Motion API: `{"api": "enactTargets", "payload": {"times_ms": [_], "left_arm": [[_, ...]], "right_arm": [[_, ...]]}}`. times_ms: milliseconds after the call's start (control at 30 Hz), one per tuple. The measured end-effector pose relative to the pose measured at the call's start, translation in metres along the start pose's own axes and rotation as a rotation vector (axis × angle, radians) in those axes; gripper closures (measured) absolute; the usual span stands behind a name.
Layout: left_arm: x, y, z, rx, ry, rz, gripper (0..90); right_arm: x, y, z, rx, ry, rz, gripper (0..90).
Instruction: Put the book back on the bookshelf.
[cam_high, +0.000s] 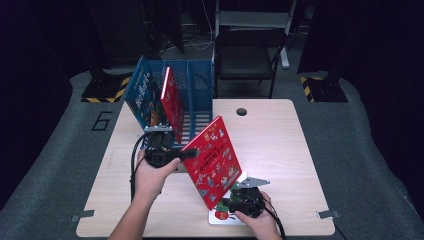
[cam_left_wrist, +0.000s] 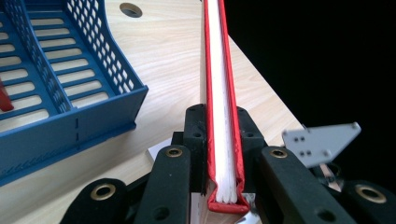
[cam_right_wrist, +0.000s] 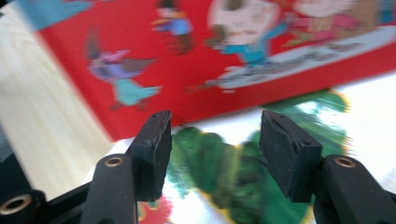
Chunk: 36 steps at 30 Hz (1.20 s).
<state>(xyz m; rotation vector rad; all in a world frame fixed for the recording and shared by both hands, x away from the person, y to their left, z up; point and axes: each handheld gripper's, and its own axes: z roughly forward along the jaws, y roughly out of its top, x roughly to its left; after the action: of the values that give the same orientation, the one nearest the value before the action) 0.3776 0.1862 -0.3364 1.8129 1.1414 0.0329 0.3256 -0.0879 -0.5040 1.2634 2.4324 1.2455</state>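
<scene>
Right gripper (cam_high: 226, 204): nearest the camera, fingers apart and holding nothing, low over a white picture book (cam_high: 220, 216) flat on the desk (cam_high: 280, 150).
Red book (cam_high: 214, 160): lifted and tilted, pinched tightly by the left gripper (cam_high: 186, 154).
Progress: two books stand in the blue rack (cam_high: 200, 85); the red and white ones likely remain.

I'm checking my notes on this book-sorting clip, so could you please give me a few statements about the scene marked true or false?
1. The left gripper is clamped on a red book. True.
2. The right gripper grips that book. False: its jaws stand open, with nothing between them.
3. The blue rack holds books. True.
4. A white book stands in the rack. False: it lies flat on the table.
</scene>
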Motion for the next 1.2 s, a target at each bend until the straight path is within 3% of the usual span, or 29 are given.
{"api": "enactTargets", "payload": {"times_ms": [100, 133, 200, 267, 367, 467, 567, 667, 767, 900, 933, 1033, 1067, 1200], "left_arm": [[-0.003, 0.005, 0.004, 0.003, 0.005, 0.014, 79.7], [-0.004, 0.006, 0.004, 0.004, 0.007, 0.014, 79.7], [-0.006, 0.009, 0.007, 0.003, 0.011, 0.015, 79.6], [-0.008, 0.012, 0.01, 0.001, 0.017, 0.016, 79.6], [-0.012, 0.016, 0.013, 0.004, 0.029, 0.026, 79.6], [-0.012, 0.021, 0.016, 0.012, 0.042, 0.024, 79.6], [-0.013, 0.027, 0.019, 0.019, 0.05, 0.015, 79.6], [-0.014, 0.032, 0.022, 0.029, 0.048, 0.011, 79.6], [-0.014, 0.035, 0.025, 0.032, 0.053, -0.004, 79.6], [-0.014, 0.036, 0.025, 0.03, 0.059, -0.025, 79.6], [-0.014, 0.036, 0.025, 0.031, 0.058, -0.026, 79.6], [-0.014, 0.035, 0.025, 0.026, 0.061, -0.029, 79.6], [-0.014, 0.034, 0.024, 0.024, 0.064, -0.033, 79.6], [-0.016, 0.033, 0.024, 0.023, 0.064, -0.032, 79.6]], "right_arm": [[0.013, 0.0, 0.001, 0.008, 0.023, -0.053, 43.1], [0.017, -0.001, 0.002, 0.015, 0.023, -0.1, 41.8], [0.023, -0.002, 0.005, 0.028, 0.013, -0.117, 36.6], [0.025, -0.003, 0.011, 0.052, -0.002, -0.112, 30.9], [0.03, -0.001, 0.016, 0.04, -0.041, -0.109, 22.7], [0.03, 0.0, 0.019, 0.033, -0.073, -0.115, 21.8], [0.029, 0.001, 0.017, 0.031, -0.052, -0.074, 28.6], [0.025, 0.001, 0.015, 0.02, 0.007, -0.019, 35.8], [0.028, 0.0, 0.016, 0.027, 0.031, -0.018, 38.4], [0.028, -0.001, 0.018, 0.016, 0.018, -0.056, 39.9], [0.029, -0.001, 0.017, 0.015, 0.03, -0.03, 40.6], [0.026, -0.001, 0.017, 0.007, 0.037, -0.023, 41.7], [0.026, -0.001, 0.017, 0.009, 0.046, 0.008, 41.8], [0.024, -0.001, 0.017, 0.0, 0.043, 0.012, 41.9]]}}
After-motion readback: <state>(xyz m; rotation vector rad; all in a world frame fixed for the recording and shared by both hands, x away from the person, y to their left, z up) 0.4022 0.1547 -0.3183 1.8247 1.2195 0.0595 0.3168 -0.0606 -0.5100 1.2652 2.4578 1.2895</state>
